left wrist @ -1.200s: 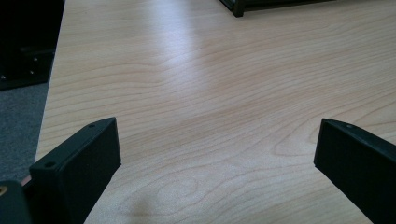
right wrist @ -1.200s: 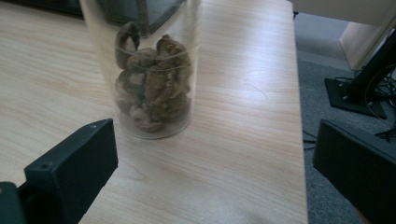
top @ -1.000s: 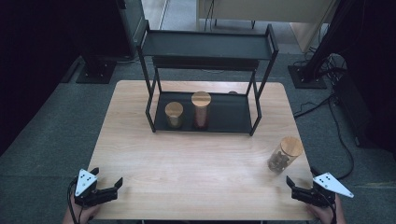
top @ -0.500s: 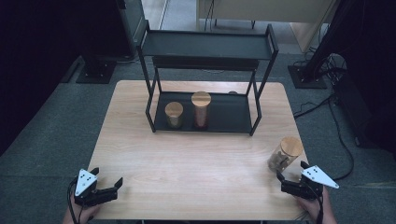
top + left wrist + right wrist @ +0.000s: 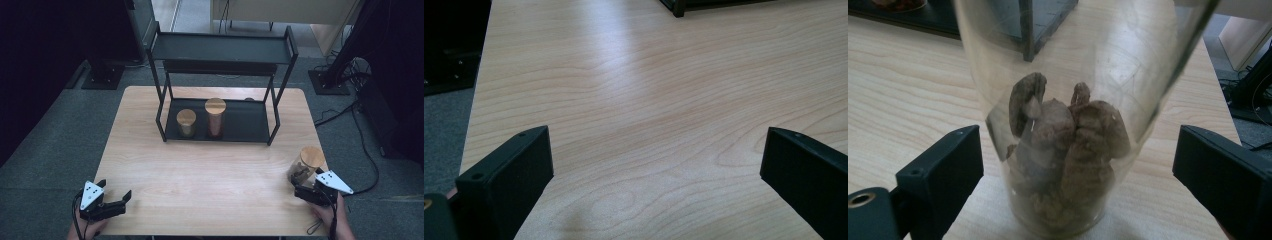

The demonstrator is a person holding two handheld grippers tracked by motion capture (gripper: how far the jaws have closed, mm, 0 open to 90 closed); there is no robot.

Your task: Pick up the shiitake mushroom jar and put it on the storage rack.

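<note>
A glass jar [image 5: 306,163] with a wooden lid and brown lumps inside stands near the table's right front edge. My right gripper [image 5: 299,189] is open just in front of it. In the right gripper view the jar [image 5: 1068,120] stands between the two spread jaws, not touched by either. My left gripper [image 5: 116,198] is open at the left front corner, low over bare wood [image 5: 649,100]. A black two-tier rack [image 5: 220,90] stands at the back, holding a short jar [image 5: 186,122] and a taller jar [image 5: 215,117] on its lower shelf.
The rack's upper shelf [image 5: 220,48] holds nothing. The light wooden table [image 5: 210,170] is bare between the rack and the grippers. Grey carpet, cables [image 5: 360,130] and stand bases surround the table.
My right gripper has moved left and forward from the table's right corner up to the jar, so the jar now stands between its jaws. The left gripper has stayed put.
</note>
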